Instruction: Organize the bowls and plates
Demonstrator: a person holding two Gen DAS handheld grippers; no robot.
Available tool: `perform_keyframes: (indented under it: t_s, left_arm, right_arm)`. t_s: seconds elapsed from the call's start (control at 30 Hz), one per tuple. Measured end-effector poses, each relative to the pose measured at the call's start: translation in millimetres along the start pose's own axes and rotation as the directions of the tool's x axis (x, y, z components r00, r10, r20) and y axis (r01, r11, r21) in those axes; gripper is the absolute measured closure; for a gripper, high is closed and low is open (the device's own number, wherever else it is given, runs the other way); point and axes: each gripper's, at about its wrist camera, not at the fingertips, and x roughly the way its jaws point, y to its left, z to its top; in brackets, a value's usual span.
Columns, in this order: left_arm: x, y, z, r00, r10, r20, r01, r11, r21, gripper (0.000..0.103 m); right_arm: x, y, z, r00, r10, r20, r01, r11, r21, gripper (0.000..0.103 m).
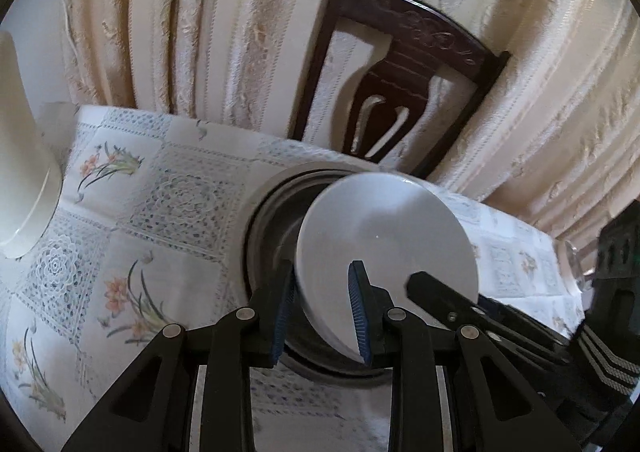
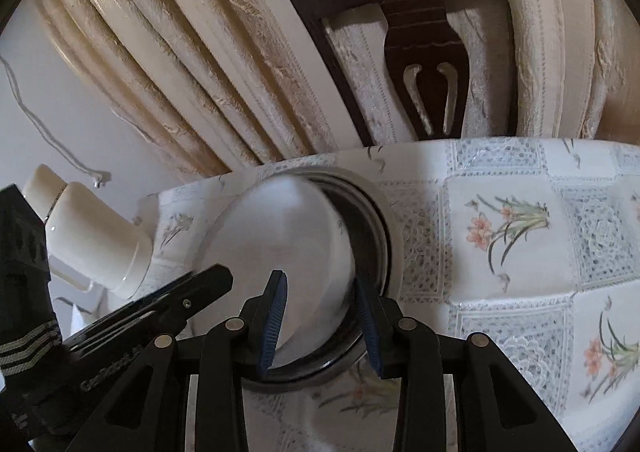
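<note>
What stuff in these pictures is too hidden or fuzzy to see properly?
- Left wrist view: the white plate hides most of the dark-rimmed dish below it.
- Right wrist view: the plate is blurred, so whether the right gripper touches it is unclear.
- Left wrist view: the picture edge cuts off the white bottle.

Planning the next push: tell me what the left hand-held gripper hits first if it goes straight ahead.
Probably the white plate: it already sits tilted between the left hand-held gripper pads, over the dark-rimmed dish.
</note>
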Motion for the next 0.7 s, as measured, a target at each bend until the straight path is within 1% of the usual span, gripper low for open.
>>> perform_keyframes:
  t_s: [0.1,0.17,0.27,0.37,0.47,0.7]
  left_arm:
    - [5.5,8.2,-0.3,1.0,0.002,0.01,-0.002,1.0,-0.016,0.072]
    - [5.4,9.4,-0.1,1.0,0.016,0.021,-0.016,1.0,-0.004,0.071]
    - [4.3,5.7,0.2,0.999,0.023,0.034,-0.023,0.999,0.022,0.068]
    - [4.3,0.3,-0.6,0.999,0.029,0.037,-0.031,0.999,0.042,0.067]
    - [3.2,-0.5,-1.3,0.999,0.038,0.039,-0.04,0.998,0.045,0.063]
    - [-1.7,-7.1,-3.1,0.993,0.092,0.073,-0.099,0.991,0.09,0.062]
  right_arm:
    - [-8.9,3.5,0.4,0.998,-0.021,0.051,0.023,0.999,-0.033,0.058]
    - [-13.5,4.2,-0.4,0.997,-0.031,0.074,0.035,0.998,-0.05,0.058]
    - [-17.7,-1.3,-0.3,0.996,-0.021,0.09,0.024,0.999,-0.033,0.058]
    - [-22.3,-2.3,-2.3,0.994,-0.017,0.104,0.019,1.0,-0.022,0.058]
    - [-27.3,-4.1,-6.2,0.994,-0.016,0.112,0.017,1.0,-0.008,0.058]
    - [-31.4,-8.9,-14.0,0.993,-0.02,0.114,0.019,1.0,0.014,0.058]
